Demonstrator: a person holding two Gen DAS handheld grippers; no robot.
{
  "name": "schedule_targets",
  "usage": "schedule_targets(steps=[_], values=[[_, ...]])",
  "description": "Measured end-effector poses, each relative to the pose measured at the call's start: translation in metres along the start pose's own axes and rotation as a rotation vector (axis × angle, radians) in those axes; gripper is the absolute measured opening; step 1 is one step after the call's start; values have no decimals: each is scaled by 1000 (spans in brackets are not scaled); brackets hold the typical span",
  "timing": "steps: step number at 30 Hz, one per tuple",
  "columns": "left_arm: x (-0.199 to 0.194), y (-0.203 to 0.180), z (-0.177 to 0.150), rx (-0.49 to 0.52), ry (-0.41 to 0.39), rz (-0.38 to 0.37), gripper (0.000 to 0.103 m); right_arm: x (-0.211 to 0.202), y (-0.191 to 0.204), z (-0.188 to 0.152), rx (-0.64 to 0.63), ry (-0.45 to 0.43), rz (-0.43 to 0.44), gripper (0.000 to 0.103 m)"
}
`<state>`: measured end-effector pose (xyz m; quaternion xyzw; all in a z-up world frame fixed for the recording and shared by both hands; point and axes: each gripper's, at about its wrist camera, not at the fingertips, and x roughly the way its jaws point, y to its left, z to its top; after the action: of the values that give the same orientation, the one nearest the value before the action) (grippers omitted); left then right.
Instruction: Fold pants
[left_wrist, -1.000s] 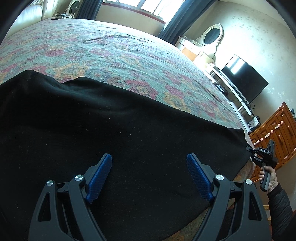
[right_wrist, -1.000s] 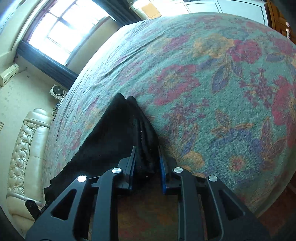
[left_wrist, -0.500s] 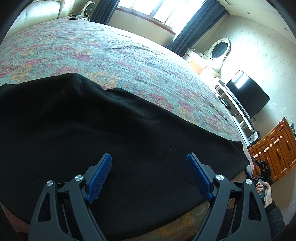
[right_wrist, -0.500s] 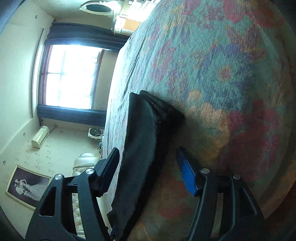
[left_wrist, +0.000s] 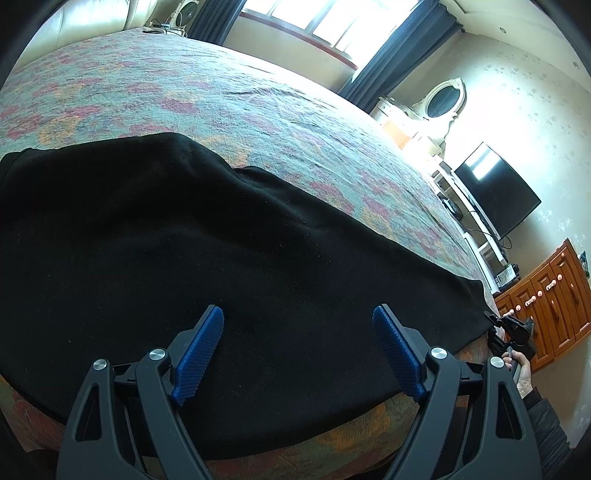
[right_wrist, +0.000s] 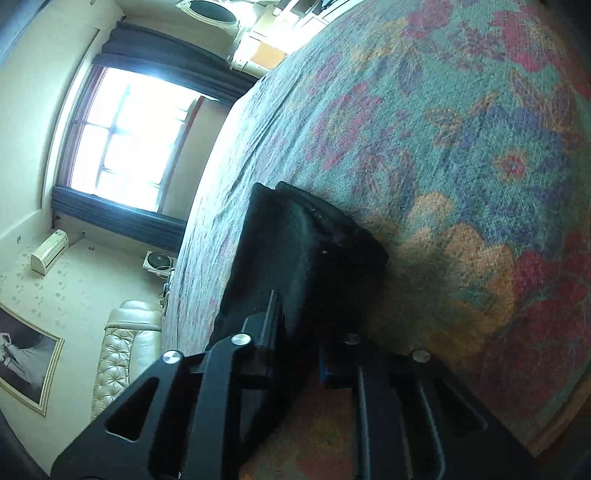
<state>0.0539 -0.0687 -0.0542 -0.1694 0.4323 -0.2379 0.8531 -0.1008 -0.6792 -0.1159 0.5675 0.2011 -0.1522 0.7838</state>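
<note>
Left wrist view. Black pants (left_wrist: 229, 258) lie spread flat on a bed (left_wrist: 221, 96) covered with a floral spread, filling the near part of the view from the left edge across to the bed's right corner. The left tongs (left_wrist: 297, 321) hover above the cloth near the bed's near edge, blue pads (left_wrist: 199, 354) wide apart with nothing between them; whether their tips touch the fabric cannot be told from this angle. At the far right end of the pants, the right tongs (left_wrist: 511, 326) appear small, gripped by a hand (left_wrist: 521, 369) in a dark sleeve (left_wrist: 546, 428). Behind them stand a wooden cabinet (left_wrist: 550, 299), a television (left_wrist: 496, 190) and an oval mirror (left_wrist: 445, 99). A window (left_wrist: 328, 22) with dark curtains (left_wrist: 391, 62) lies beyond the bed's far side.

Right wrist view (rolled, somewhat blurred). The right tongs (right_wrist: 297, 334) have just been closing and now stand together, clamped on the end of the pants (right_wrist: 295, 251), whose layered black edge runs forward from between the fingers and rests on the bedspread (right_wrist: 461, 147). To the left of the bed are a window (right_wrist: 129, 129), a wall air conditioner (right_wrist: 50, 251), a cream tufted seat (right_wrist: 122, 354) and a framed picture (right_wrist: 26, 362).
</note>
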Motion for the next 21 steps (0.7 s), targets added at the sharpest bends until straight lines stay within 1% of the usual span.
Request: schedule_targets(steps=[2,4,8,11,15,21], values=[[-1,0,0,-5,2,-3,82,-2,2,-2,-4,-16,1,11],[-1,1,1,-11,6,-5,82,-8,12,-6,-35,-39,11,10],[0,2,1,-6,13,-6,82,-21,41,-13,-110,-57,31,10],[1,1,3,-3,21,0,82,-29,71,-21,-198,-56,37,10],[0,0,4,-8,31,-3,82,-34,106,-35,-279,-51,59,10],[0,1,4,-27,39,-7,82,-37,144,-56,-382,-28,68,10]])
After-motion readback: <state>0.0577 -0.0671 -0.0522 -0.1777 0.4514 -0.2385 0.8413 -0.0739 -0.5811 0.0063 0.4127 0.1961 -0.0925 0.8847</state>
